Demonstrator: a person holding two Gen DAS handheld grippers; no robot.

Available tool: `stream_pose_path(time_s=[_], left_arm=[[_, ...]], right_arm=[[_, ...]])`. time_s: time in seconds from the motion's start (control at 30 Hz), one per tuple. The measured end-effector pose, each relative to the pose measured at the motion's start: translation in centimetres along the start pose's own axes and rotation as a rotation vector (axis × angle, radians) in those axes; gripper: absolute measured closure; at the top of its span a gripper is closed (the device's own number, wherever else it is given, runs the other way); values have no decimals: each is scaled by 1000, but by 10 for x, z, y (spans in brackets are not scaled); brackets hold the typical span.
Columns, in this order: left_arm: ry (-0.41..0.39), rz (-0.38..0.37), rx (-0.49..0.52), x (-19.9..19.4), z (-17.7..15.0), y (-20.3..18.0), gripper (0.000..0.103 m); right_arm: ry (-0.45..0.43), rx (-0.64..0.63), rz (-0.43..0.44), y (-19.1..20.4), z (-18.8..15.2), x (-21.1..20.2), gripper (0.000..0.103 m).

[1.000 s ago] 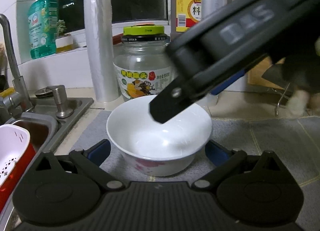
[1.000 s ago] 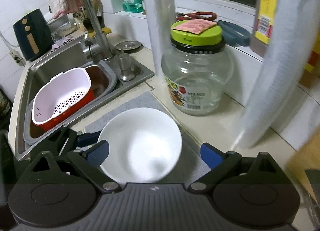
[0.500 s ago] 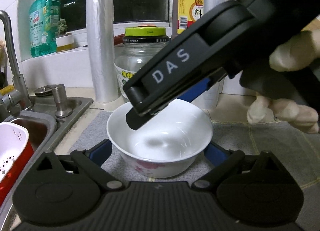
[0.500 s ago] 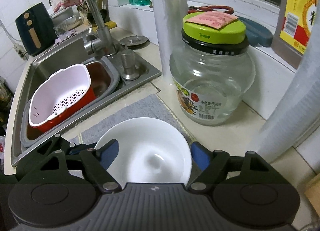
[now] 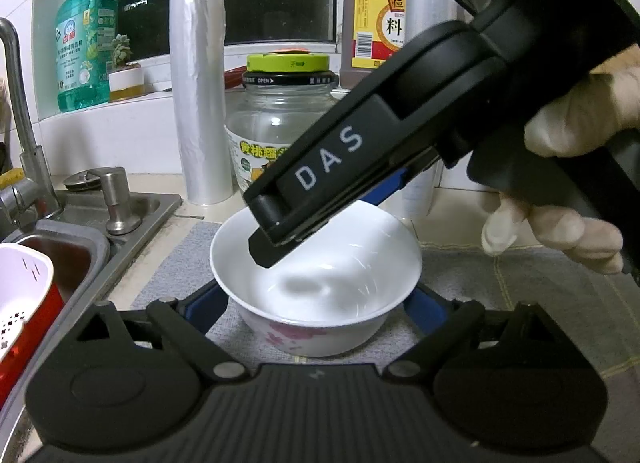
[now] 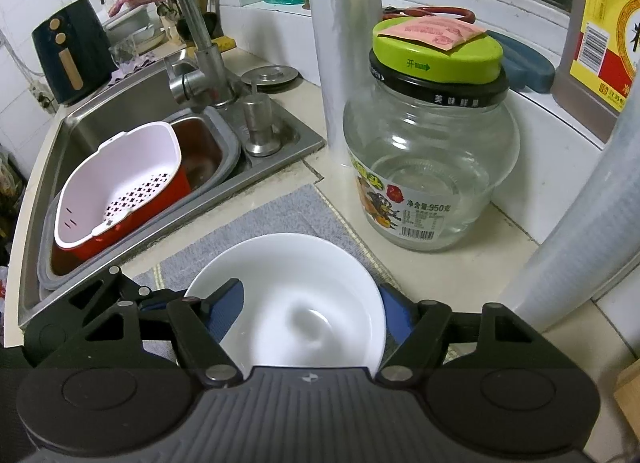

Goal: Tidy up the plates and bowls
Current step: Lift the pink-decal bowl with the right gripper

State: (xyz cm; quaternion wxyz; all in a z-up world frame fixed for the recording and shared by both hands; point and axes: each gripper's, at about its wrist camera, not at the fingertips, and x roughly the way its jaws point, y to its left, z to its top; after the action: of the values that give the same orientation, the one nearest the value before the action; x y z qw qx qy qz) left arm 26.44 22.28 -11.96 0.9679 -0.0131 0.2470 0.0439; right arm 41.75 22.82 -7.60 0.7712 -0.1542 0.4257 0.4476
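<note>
While the white bowl [image 6: 296, 303] sits on the grey mat [image 6: 256, 219] on the counter, straddled by both spread-apart hand-held grippers, left [image 5: 316, 303] and right [image 6: 310, 307]: seat pads level under the rim, then close gently

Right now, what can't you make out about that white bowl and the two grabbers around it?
- Left wrist view: the right gripper covers part of the bowl; contact unclear.
- Right wrist view: the bowl's near rim is hidden by the gripper body.
- Glass jar: label wraps out of sight.

One bowl [image 5: 316, 275], one jar [image 6: 432, 167], two rolls [image 5: 200, 87].
</note>
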Motion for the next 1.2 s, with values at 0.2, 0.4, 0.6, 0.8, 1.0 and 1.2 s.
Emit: stream_pose_path(time_s=[0.2,0.4,0.6,0.8,1.0,1.2], left_arm=[[9,1,3,-1,0,0,9],[20,-2,11,-5,0,-1,9],[21,-7,19,-14,-1,-3,9],[21,-7,39,-26,-1,-7,9],[32,-20,56,-39,-4,-12,9],[36,-37,79,-59,-5,-18,9]], right_arm=[[1,-3,-1,2,0,0,26],[4,0,6,3,-2,-4,26],[-1,6,16,7,-7,-12,26],[-19,18,31,14,-14,-26,26],[-17,20,32,21,-23,-36,26],[-22,30,39,29,-34,-49,26]])
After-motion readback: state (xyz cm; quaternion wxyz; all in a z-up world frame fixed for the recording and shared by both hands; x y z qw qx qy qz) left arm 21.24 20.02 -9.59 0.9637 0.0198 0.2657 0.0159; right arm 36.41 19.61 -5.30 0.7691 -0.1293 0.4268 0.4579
